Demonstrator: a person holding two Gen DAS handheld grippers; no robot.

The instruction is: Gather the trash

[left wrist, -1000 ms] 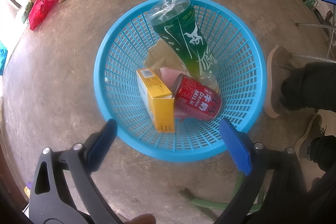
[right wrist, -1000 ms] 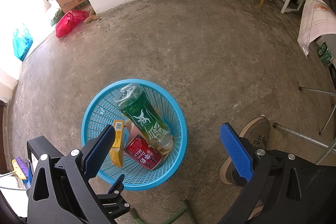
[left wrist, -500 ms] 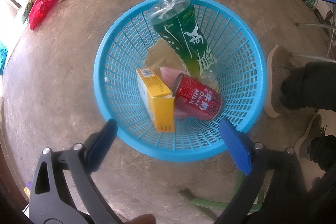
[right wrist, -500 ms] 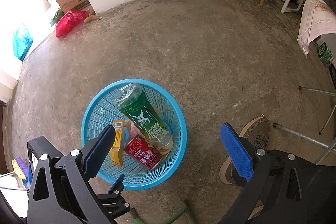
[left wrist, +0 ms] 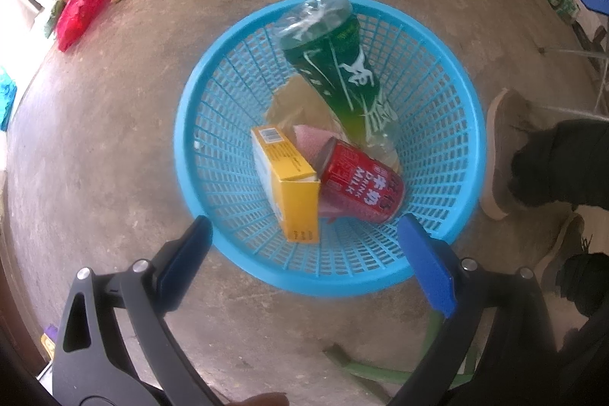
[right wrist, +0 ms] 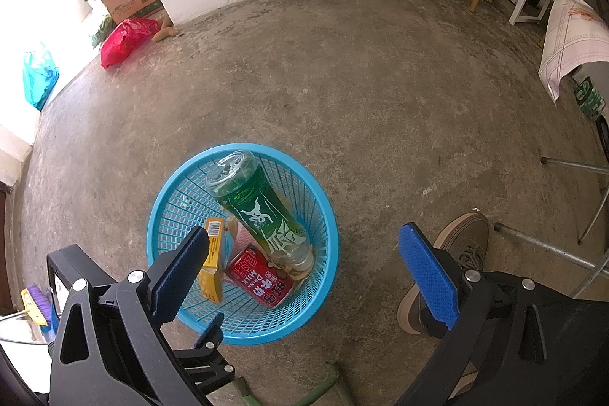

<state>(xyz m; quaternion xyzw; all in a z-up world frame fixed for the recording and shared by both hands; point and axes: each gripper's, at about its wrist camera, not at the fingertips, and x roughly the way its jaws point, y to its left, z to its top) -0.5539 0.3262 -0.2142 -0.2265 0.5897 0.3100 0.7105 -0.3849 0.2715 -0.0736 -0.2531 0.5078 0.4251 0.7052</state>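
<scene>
1. Your left tongs are spread wide and empty, hovering just short of the near rim of the round blue plastic mesh basket.
2. Your right tongs are also wide and empty, higher up, with the basket ahead and to their left.
3. Inside the basket: green clear plastic bottle, red drink can, yellow cardboard box.
4. The basket looks light and flexy, so pinch the stiff rim. The mesh wall will likely bend.

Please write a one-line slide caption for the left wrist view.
Open left gripper above blue basket holding green bottle, red can and yellow box.
</scene>
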